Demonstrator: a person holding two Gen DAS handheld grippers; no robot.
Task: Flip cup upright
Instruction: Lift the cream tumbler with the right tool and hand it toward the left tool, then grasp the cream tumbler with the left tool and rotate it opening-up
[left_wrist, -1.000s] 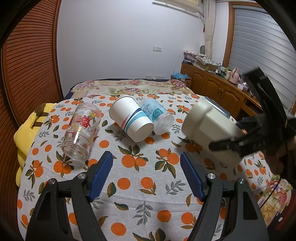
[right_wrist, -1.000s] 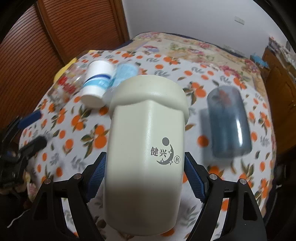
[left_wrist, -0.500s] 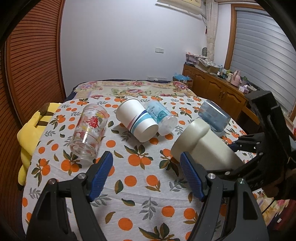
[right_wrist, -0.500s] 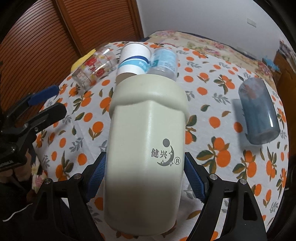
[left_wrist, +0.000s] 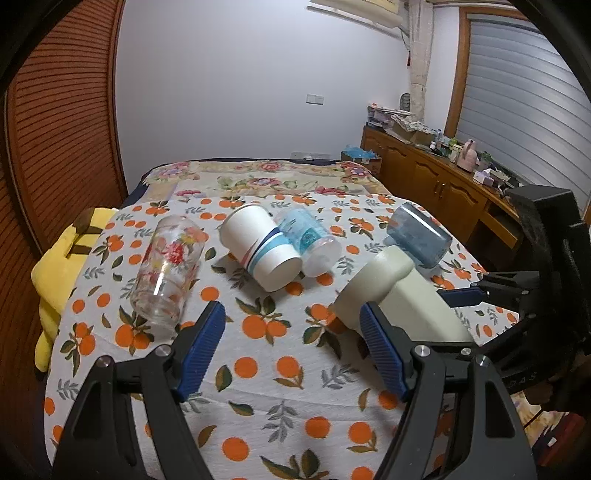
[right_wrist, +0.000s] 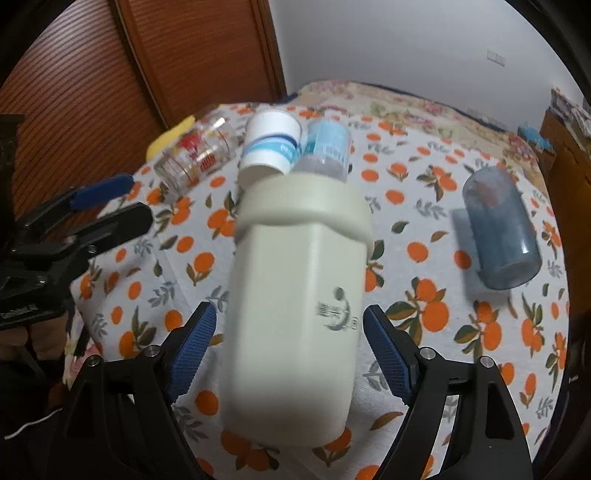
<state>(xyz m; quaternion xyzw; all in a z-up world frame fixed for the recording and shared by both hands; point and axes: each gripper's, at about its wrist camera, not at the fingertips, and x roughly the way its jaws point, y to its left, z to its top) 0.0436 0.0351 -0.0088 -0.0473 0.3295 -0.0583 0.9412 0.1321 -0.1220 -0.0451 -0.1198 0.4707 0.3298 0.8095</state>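
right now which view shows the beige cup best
The right wrist view: the beige cup fills the centre, though blurred, logo visible. The left wrist view shows it sideways at right, partly hidden behind a tong finger.

Even indoor light, soft shadows. Fisheye bends my edges, corners black. My right view smears the cup (right_wrist: 295, 310).

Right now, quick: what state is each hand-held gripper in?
Left hand-held gripper: open, holding nothing.
Right hand-held gripper: around the cream plastic cup, but blur hides the contact, so cannot tell.
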